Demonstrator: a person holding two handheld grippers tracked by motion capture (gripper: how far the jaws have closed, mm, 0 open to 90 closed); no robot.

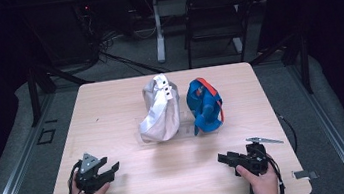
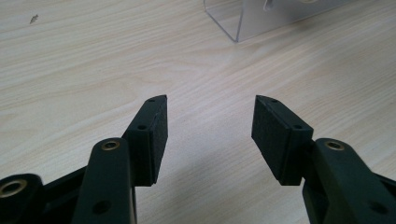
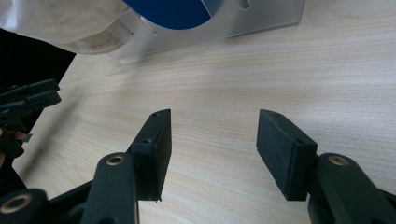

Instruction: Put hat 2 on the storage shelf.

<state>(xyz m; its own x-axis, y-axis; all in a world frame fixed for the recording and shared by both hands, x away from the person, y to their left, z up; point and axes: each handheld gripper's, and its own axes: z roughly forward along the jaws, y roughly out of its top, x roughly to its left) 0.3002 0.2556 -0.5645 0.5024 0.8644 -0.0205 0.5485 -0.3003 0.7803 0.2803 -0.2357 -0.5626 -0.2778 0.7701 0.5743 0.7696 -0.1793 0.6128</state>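
Both my left gripper (image 1: 110, 168) and right gripper (image 1: 224, 158) gape wide over pale woodgrain table (image 1: 111, 110), ahead of them a crumpled white cap (image 1: 159, 111) and blue cap (image 1: 204, 105) on a clear acrylic stand (image 2: 233, 23).

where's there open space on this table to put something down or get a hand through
Bare wood lies between the left claw and right claw, along the table's left side beside the white cap, and on the right past the blue cap. The middle is crowded: both caps sit close together on a clear stand, with only a narrow gap between them.
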